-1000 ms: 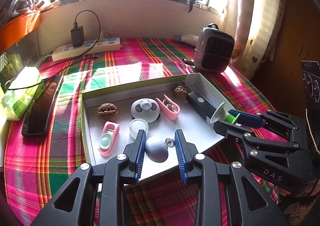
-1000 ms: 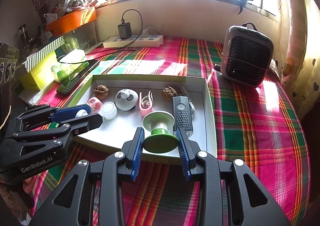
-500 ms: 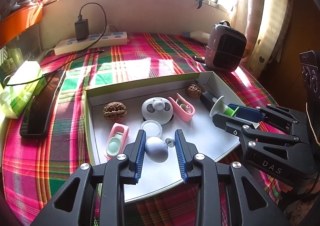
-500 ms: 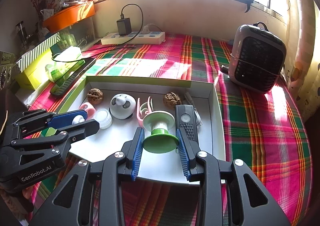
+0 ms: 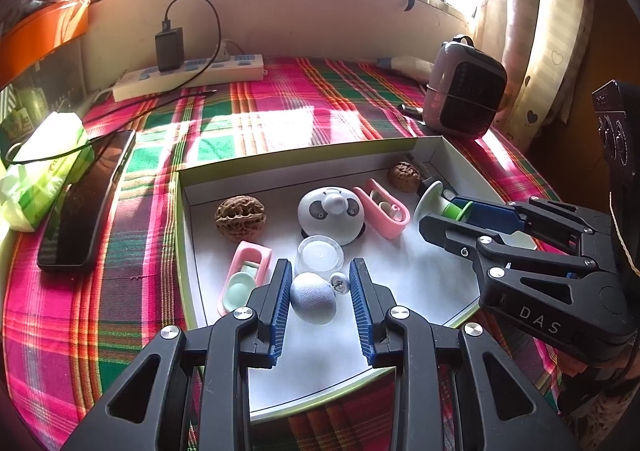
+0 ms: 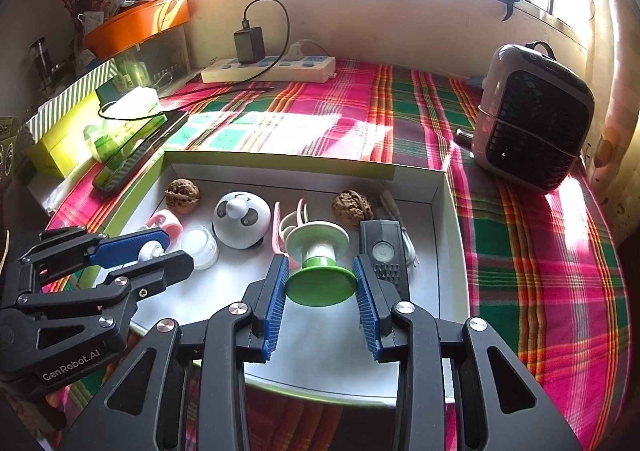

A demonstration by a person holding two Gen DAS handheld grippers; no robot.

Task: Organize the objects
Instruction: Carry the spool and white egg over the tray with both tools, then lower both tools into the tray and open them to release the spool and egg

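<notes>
The left gripper (image 5: 320, 299) grasped a grey ball (image 5: 313, 297); the right gripper (image 6: 322, 287) grasped a green spool (image 6: 320, 263) over the box (image 6: 448, 211).

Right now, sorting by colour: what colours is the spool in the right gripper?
Green flange and band, pale core, on the spool; clearest in the right wrist view.

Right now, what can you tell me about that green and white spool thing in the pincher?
The green and white plastic spool has a wide bright green disc nearest the camera, a short white stem with a green band, and a pale round flange at the far end. It lies tilted, its axis pointing away along the fingers. The right gripper is shut on it, blue ribbed pads pressing the green disc's edges. It is over the white cardboard box; whether it touches the box floor I cannot tell.
</notes>
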